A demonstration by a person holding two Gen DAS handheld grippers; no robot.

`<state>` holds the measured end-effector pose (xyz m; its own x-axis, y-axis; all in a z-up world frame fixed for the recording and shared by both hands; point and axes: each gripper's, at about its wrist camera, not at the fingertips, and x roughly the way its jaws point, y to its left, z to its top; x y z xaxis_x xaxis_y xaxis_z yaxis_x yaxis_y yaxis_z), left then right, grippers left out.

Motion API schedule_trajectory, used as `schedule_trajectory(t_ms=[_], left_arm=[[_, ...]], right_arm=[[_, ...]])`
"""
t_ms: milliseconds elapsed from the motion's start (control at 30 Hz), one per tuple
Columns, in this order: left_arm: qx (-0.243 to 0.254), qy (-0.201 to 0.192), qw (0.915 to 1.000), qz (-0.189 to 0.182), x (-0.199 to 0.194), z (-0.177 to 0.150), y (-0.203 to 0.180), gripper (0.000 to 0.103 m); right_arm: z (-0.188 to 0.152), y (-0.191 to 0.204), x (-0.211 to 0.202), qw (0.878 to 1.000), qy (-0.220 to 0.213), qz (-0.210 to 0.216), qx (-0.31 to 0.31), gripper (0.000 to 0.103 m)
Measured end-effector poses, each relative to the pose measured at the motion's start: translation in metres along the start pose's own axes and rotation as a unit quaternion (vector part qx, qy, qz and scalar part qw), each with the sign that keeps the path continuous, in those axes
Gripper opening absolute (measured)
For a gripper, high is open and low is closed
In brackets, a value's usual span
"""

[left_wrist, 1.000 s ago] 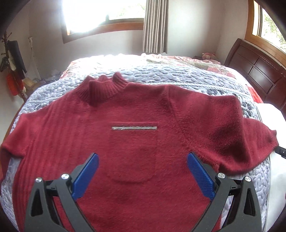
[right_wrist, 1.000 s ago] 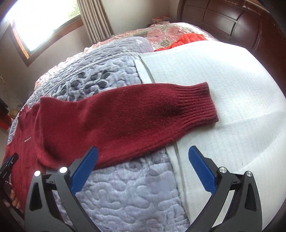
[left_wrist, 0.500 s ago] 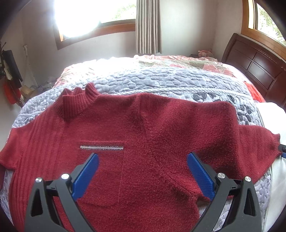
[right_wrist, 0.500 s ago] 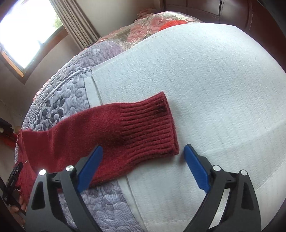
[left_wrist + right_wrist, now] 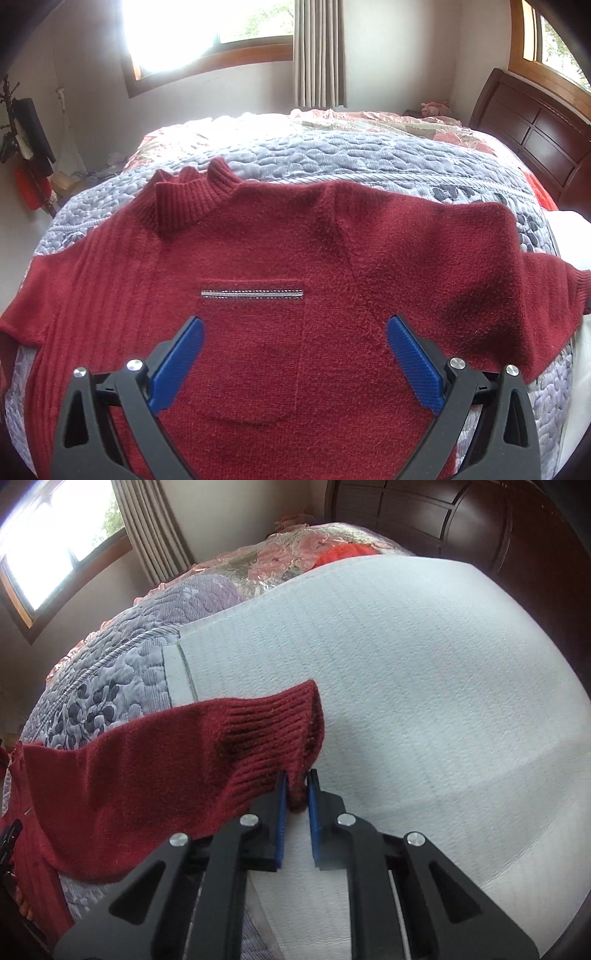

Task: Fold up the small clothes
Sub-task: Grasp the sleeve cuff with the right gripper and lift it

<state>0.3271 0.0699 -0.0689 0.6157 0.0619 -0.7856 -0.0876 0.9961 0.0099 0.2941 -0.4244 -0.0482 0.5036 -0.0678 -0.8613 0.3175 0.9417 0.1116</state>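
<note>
Both tools share one build. The left gripper [image 5: 293, 332] has two black plastic arms shaped as open triangular frames, each with a cut-out window. Two round silver screws sit on top of each arm. Each finger ends in a blue pad [image 5: 177, 365] with a fine ribbed texture, long and flat, set at a slant to the black frame.

The right gripper [image 5: 295, 790] looks the same: black frames with triangular cut-outs, four silver screw heads, and narrow blue pads [image 5: 281, 812] seen edge-on along the inner faces of the fingers.
</note>
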Motion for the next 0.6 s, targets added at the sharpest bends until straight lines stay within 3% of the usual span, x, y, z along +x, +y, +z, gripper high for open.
schedule_trajectory(t_ms=[100,167,400,600], left_arm=[[-0.007,0.003,1.0,0.004,0.002,-0.001,0.011,0.099],[-0.009,0.005,0.9999,0.006,0.004,-0.003,0.014,0.099],[-0.01,0.015,0.9997,0.015,0.013,-0.009,0.03,0.099],[-0.026,0.025,0.9991,0.022,0.02,-0.009,0.052,0.099]], right_arm=[[0.007,-0.01,-0.022,0.999,-0.03,-0.01,0.017,0.009],[0.009,-0.016,-0.029,0.998,-0.036,-0.039,0.021,0.009],[0.0,-0.033,0.002,0.995,-0.003,-0.079,0.064,0.009],[-0.004,-0.029,0.001,0.994,-0.011,-0.086,0.07,0.009]])
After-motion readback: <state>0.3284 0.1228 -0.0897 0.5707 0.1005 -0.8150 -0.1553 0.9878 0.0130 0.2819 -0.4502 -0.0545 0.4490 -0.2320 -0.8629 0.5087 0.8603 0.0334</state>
